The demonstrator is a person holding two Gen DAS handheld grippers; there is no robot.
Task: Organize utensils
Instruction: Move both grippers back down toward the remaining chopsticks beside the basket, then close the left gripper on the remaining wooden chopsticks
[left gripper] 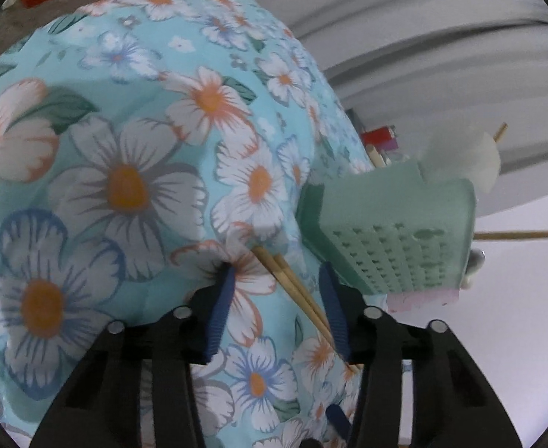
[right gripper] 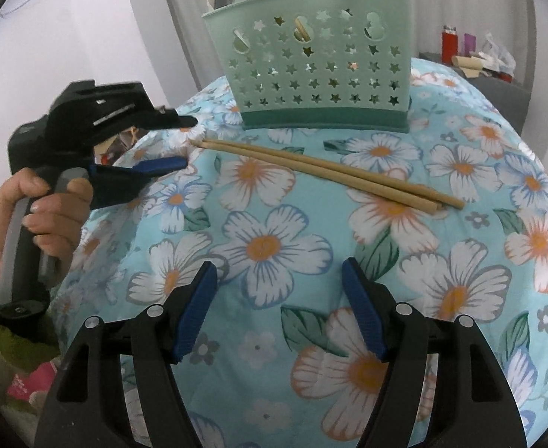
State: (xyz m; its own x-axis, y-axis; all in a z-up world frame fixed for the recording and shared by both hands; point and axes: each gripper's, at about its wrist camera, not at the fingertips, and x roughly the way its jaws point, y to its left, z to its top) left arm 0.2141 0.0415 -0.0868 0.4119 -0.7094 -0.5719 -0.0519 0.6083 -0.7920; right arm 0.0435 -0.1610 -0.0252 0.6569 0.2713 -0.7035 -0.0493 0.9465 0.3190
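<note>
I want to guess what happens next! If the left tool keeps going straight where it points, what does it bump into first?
Probably the pair of long wooden chopsticks lying on the flowery blue cloth. Their ends already sit between the left tool's open blue fingers.

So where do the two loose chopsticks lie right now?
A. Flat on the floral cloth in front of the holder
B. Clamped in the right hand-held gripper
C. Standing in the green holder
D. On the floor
A: the chopsticks lie side by side on the floral cloth, just in front of the green holder.
</note>
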